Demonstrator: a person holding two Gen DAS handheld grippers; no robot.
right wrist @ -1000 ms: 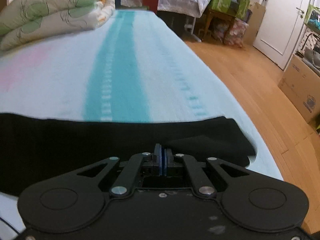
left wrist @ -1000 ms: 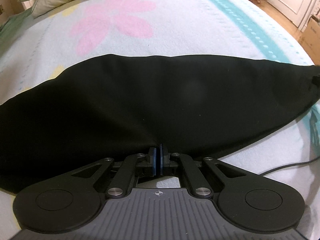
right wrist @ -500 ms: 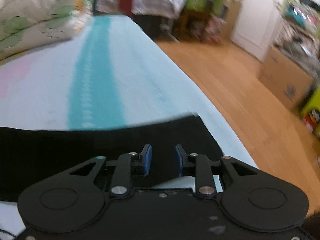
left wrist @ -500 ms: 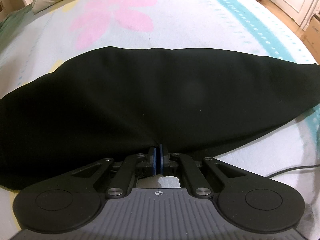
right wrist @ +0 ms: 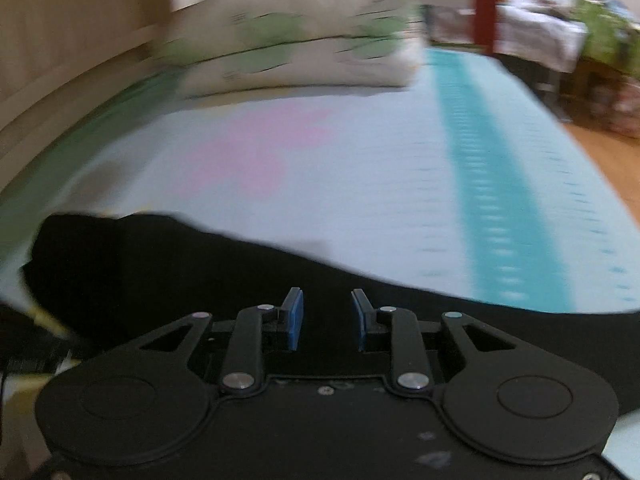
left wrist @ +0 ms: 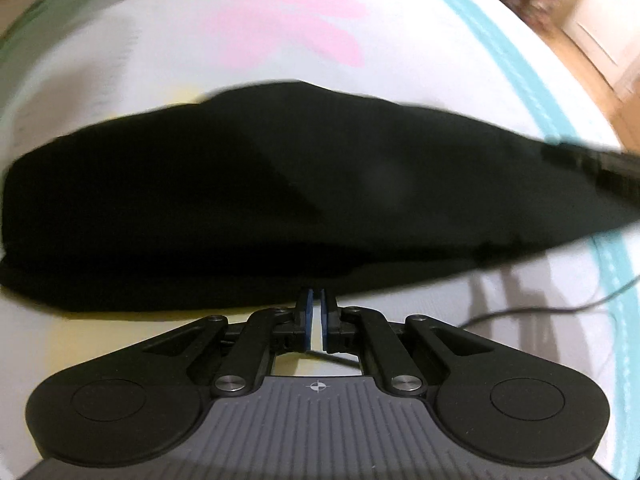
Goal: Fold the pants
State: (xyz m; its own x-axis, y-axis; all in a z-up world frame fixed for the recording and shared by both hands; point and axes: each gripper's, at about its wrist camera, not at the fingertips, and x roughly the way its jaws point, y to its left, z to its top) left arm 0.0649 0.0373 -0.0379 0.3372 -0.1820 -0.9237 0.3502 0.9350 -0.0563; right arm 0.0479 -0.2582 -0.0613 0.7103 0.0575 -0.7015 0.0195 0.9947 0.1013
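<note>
The black pants [left wrist: 304, 196] lie folded lengthwise in a long band across the bed. My left gripper [left wrist: 316, 300] sits at their near edge with its blue pads a narrow gap apart and no cloth between them. The other gripper shows blurred at the right edge [left wrist: 596, 164] over the pants. In the right wrist view the pants [right wrist: 200, 272] stretch across below my right gripper [right wrist: 326, 304], which is open and empty just above the cloth.
The bed sheet [left wrist: 160, 72] is pale with a pink flower and a teal stripe [right wrist: 492, 200]. A folded quilt [right wrist: 296, 44] lies at the head. A thin cable [left wrist: 540, 308] runs on the sheet at right. Wooden floor [right wrist: 616, 152] lies past the bed's right edge.
My right gripper opened, let go of the pants and swung left toward the head of the bed. My left gripper's pads parted slightly and released the cloth edge.
</note>
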